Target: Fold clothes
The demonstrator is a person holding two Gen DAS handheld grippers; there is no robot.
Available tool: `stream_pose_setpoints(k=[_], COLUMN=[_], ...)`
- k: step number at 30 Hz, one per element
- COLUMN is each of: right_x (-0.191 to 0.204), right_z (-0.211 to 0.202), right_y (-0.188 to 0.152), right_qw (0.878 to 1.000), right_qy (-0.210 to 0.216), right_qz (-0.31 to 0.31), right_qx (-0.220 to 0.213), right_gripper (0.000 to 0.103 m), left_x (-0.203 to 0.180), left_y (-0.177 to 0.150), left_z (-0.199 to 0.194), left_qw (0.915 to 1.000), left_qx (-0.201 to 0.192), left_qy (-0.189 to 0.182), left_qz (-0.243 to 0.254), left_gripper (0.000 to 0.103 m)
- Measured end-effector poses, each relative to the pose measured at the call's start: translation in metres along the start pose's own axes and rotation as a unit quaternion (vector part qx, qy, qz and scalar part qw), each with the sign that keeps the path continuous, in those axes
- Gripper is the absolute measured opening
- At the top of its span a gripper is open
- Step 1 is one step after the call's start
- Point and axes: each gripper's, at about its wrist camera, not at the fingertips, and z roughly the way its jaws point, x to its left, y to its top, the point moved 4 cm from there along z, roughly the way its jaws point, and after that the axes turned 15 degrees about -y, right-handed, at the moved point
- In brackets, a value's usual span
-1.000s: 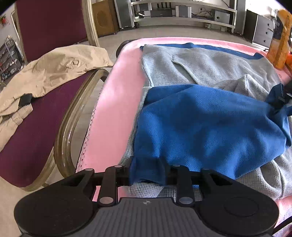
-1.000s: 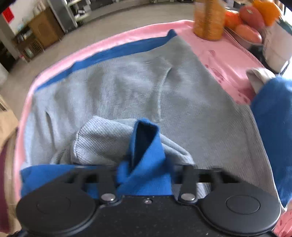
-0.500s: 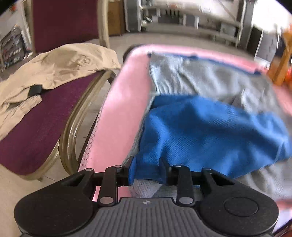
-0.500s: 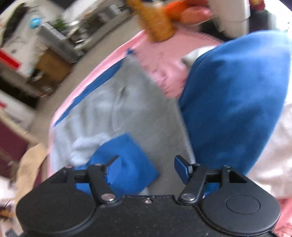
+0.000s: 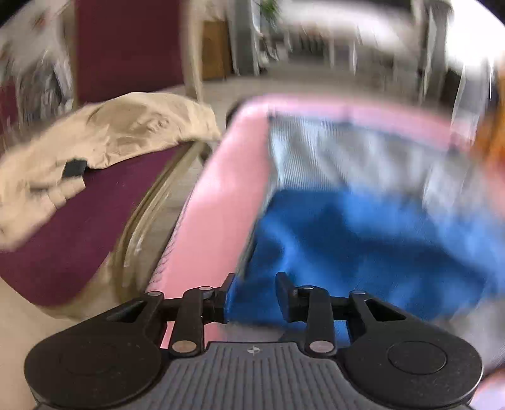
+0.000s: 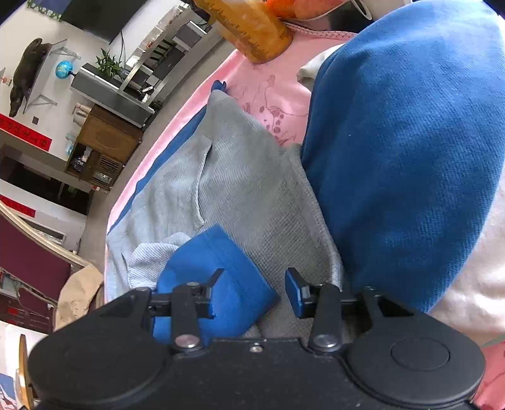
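Note:
A grey knit garment with blue lining [image 6: 240, 189] lies on a pink tablecloth [image 6: 271, 91]. Its near part is folded over, blue side up [image 5: 363, 243]. My left gripper [image 5: 254, 293] is open just above the near left corner of the blue fold; the view is blurred by motion. My right gripper [image 6: 254, 290] is open and empty above the grey fabric, with a blue folded corner [image 6: 217, 280] under its left finger. A large blue sleeve [image 6: 410, 142] fills the right of the right wrist view.
A maroon chair [image 5: 63, 227] with a beige jacket [image 5: 110, 138] stands left of the table. An orange bottle [image 6: 252, 28] and fruit stand at the table's far end. Shelves and a cabinet [image 6: 101, 148] line the room behind.
Both grippers have opened and let go of the blue fabric. The right gripper has swung and tilted to the right; the left has lifted and is moving, blurring its view.

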Motion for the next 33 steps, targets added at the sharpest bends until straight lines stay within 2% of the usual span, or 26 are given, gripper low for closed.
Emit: stream_pose_setpoints(k=[1, 2, 6, 8, 9, 10, 11, 17, 19, 21, 24, 25, 26, 29, 31, 33], right_x=[0.001, 0.004, 0.015, 0.022, 0.026, 0.031, 0.031, 0.021, 0.012, 0.009, 0.011, 0.012, 0.013, 0.014, 0.015, 0.018], right_z=[0.002, 0.004, 0.017, 0.018, 0.019, 0.019, 0.016, -0.04, -0.04, -0.026, -0.008, -0.012, -0.016, -0.03, -0.039, -0.046], right_y=[0.0, 0.0, -0.005, -0.011, -0.015, -0.019, -0.021, -0.025, -0.03, -0.034, -0.037, -0.036, -0.034, -0.027, -0.02, -0.006], right_qw=[1.0, 1.0, 0.998, 0.995, 0.993, 0.99, 0.99, 0.992, 0.993, 0.993, 0.991, 0.991, 0.991, 0.993, 0.993, 0.996], right_qy=[-0.003, -0.006, -0.025, -0.035, -0.04, -0.047, -0.045, 0.002, -0.019, -0.043, -0.077, -0.073, -0.069, -0.046, -0.026, 0.019], right_qz=[-0.005, -0.013, -0.054, -0.086, -0.103, -0.123, -0.124, -0.088, -0.088, -0.095, -0.113, -0.113, -0.113, -0.099, -0.085, -0.054], right_qx=[-0.001, -0.004, -0.009, -0.025, -0.033, -0.04, -0.043, -0.092, -0.082, -0.054, -0.015, -0.022, -0.029, -0.054, -0.071, -0.069], right_gripper=[0.04, 0.041, 0.041, 0.041, 0.037, 0.008, 0.002, 0.002, 0.002, 0.003, 0.011, 0.019, 0.032, 0.053, 0.053, 0.05], left_x=[-0.002, -0.003, 0.004, 0.008, 0.009, 0.008, 0.007, 0.004, 0.004, 0.002, 0.002, 0.005, 0.009, 0.02, 0.021, 0.017], left_y=[-0.005, -0.007, -0.008, -0.008, -0.009, -0.009, -0.009, -0.01, -0.009, -0.009, -0.009, -0.008, -0.006, 0.006, 0.018, 0.031], left_z=[0.009, 0.012, 0.009, 0.008, 0.007, 0.007, 0.007, 0.006, 0.007, 0.008, 0.005, 0.002, -0.005, -0.034, -0.046, -0.047], left_qw=[0.9987, 0.9972, 0.9987, 0.999, 0.9991, 0.999, 0.9989, 0.9987, 0.9987, 0.9983, 0.9984, 0.9989, 0.9993, 0.9947, 0.9883, 0.9829], left_qx=[0.02, 0.026, 0.02, 0.017, 0.016, 0.015, 0.014, 0.01, 0.011, 0.013, 0.011, 0.006, -0.01, -0.088, -0.129, -0.144], left_qy=[0.042, 0.064, 0.047, 0.04, 0.04, 0.042, 0.044, 0.045, 0.045, 0.049, 0.049, 0.045, 0.037, -0.01, -0.052, -0.092], left_qz=[0.019, 0.028, 0.004, -0.003, 0.0, 0.005, 0.011, 0.024, 0.023, 0.028, 0.027, 0.015, -0.002, -0.052, -0.064, -0.068], left_gripper=[0.032, 0.032, 0.031, 0.031, 0.031, 0.031, 0.031, 0.031, 0.031, 0.031, 0.032, 0.032, 0.032, 0.031, 0.031, 0.031])
